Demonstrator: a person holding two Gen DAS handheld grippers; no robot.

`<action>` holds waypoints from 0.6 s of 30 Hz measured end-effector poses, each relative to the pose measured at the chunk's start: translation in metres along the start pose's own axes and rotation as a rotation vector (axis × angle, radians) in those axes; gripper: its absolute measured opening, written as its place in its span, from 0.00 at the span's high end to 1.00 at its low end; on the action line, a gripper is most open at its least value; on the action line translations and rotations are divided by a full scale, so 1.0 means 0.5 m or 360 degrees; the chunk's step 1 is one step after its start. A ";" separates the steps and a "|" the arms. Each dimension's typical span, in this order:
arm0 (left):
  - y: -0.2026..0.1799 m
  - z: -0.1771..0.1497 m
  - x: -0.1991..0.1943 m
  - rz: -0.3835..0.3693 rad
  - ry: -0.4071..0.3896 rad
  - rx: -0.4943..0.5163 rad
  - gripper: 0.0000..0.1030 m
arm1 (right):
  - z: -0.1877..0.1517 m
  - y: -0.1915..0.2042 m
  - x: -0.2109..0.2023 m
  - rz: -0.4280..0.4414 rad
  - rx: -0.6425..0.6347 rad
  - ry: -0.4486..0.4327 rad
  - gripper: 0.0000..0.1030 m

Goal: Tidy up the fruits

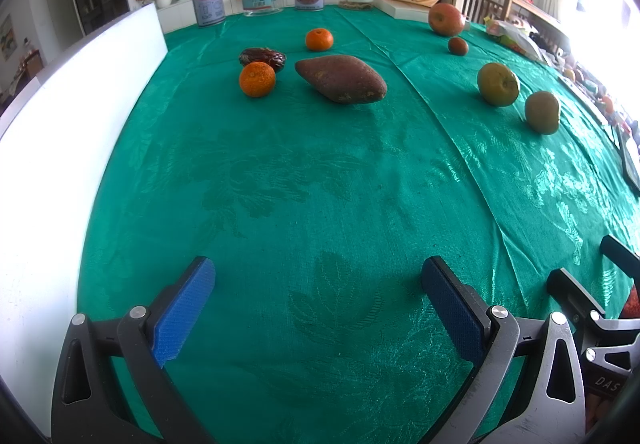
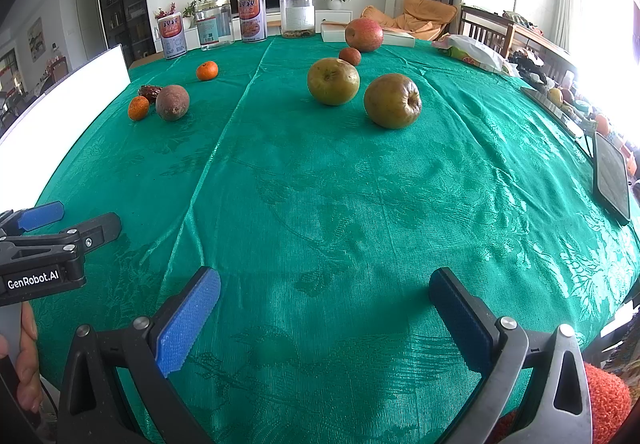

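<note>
A: So, where does everything sit before the first pick?

B: On the table under the green patterned cloth (image 1: 320,183). To the left lie two small orange tangerines (image 1: 257,79) (image 1: 319,39), a dark wrinkled date (image 1: 263,57) just behind the nearer one, and a long reddish-brown sweet potato (image 1: 341,78) beside them. To the right lie two round olive-green pears (image 2: 333,81) (image 2: 392,100), a small brown-red fruit (image 2: 350,56), and a big red apple (image 2: 363,34) at the far edge.

A: And each tool?

B: The left tool (image 1: 318,296) has its blue pads spread wide with nothing between them, low over bare cloth. The right tool (image 2: 324,302) is likewise spread and empty. Both are well apart from any fruit.

A: How would you do the reach well?

B: I judge like fruits already lie close, so each tool should take its own side. Approach a pear low and level, pads either side of its widest part, and squeeze gently since round fruit may roll. The glossy cloth could let it slide, so avoid nudging it.
</note>
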State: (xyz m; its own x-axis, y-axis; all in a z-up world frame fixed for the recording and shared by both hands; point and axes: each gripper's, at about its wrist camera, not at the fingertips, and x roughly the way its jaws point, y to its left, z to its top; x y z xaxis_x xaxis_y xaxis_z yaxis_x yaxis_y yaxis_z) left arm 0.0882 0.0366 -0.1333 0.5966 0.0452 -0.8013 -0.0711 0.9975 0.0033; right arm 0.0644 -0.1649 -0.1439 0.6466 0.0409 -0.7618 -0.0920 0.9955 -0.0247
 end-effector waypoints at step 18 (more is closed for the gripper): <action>0.000 0.000 0.000 -0.0003 0.0001 -0.0001 0.00 | 0.003 0.002 -0.003 0.0002 -0.0005 0.0000 0.00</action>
State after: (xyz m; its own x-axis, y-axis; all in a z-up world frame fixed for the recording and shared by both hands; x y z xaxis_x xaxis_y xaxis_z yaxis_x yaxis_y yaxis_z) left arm 0.0882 0.0367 -0.1333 0.5961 0.0433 -0.8017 -0.0707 0.9975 0.0013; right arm 0.0647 -0.1640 -0.1418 0.6465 0.0422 -0.7617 -0.0951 0.9951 -0.0256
